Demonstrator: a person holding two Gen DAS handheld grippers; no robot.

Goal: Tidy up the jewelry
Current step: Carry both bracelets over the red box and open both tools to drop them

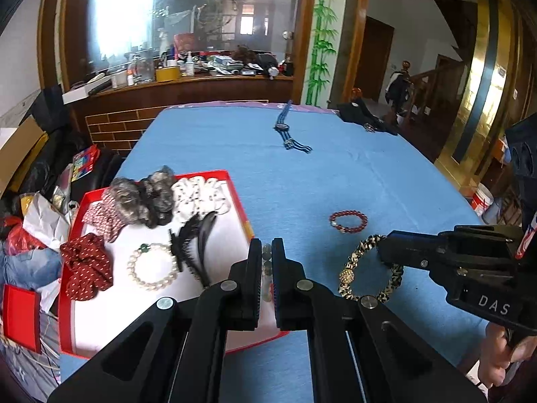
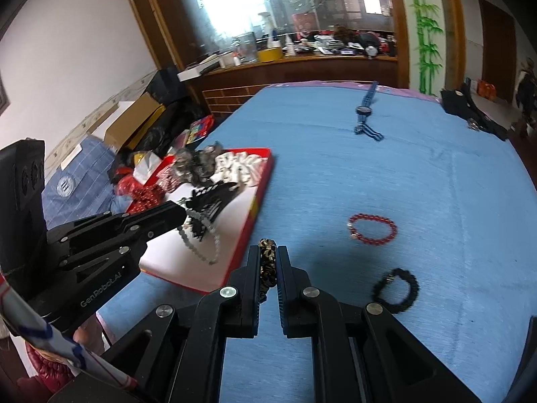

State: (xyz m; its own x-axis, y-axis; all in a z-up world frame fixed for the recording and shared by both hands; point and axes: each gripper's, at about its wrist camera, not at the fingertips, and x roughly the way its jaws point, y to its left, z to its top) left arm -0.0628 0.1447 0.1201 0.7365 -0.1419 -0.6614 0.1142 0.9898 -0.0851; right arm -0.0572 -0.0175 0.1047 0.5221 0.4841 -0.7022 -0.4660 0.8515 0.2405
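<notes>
Left gripper (image 1: 266,248) clamped on a grey bead bracelet (image 1: 266,262) above red tray (image 1: 240,194); right gripper (image 2: 268,255) pinching leopard-print bracelet (image 2: 268,262), nearer, right.

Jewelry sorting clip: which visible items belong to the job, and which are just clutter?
Job:
red shallow tray
leopard-print bracelet
grey bead bracelet
dark red bead bracelet
black bracelet
blue strap watch

Clutter:
yellow tape roll
cardboard box

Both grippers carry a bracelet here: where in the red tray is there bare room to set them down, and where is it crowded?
Bare white floor lies along the tray's near edge, below the pearl bracelet and beside the black comb. The far half is crowded with scrunchies. The blue cloth between watch and red bracelet is bare too.
</notes>
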